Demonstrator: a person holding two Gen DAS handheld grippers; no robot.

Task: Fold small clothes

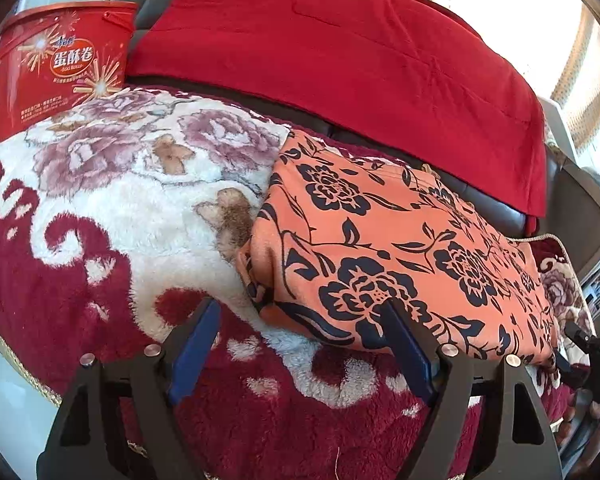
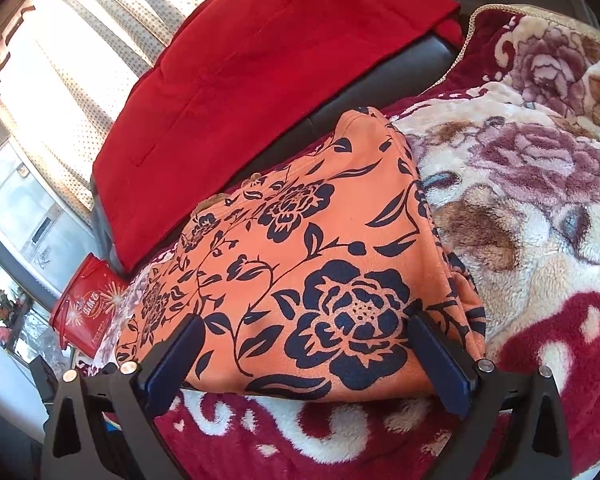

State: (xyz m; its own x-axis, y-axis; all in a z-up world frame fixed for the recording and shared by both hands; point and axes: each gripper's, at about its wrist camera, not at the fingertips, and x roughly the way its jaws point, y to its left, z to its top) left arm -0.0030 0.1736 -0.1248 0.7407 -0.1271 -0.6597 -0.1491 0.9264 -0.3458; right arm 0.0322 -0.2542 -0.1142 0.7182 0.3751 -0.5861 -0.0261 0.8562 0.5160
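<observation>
Orange garment, black floral print, lies folded into a flat, roughly rectangular stack on the plush blanket, which is dark red and cream with mauve roses. Layered edges are visible along the garment's left side in the left wrist view

Left tool: fingers spread wide, nothing between them. Its right blue pad sits over the near edge of the garment; whether it touches cannot be told. The left pad is over bare blanket, beside the garment's near left corner

Right tool: fingers spread wide, holding nothing. Both fingertips overlap the near edge of the garment in the right wrist view; contact cannot be confirmed. A large black flower of the print lies between them

Red cloth is draped over a dark padded surface behind the garment, apart from it

Red tub stands at the far left on the blanket edge. Label reads "蛋酥卷" with "EGG ROLLS" below it, amid firework graphics; the smaller print is illegible. The same tub appears small in the right wrist view, text too small to read

Dotted curtain hangs behind, brightly backlit
</observation>
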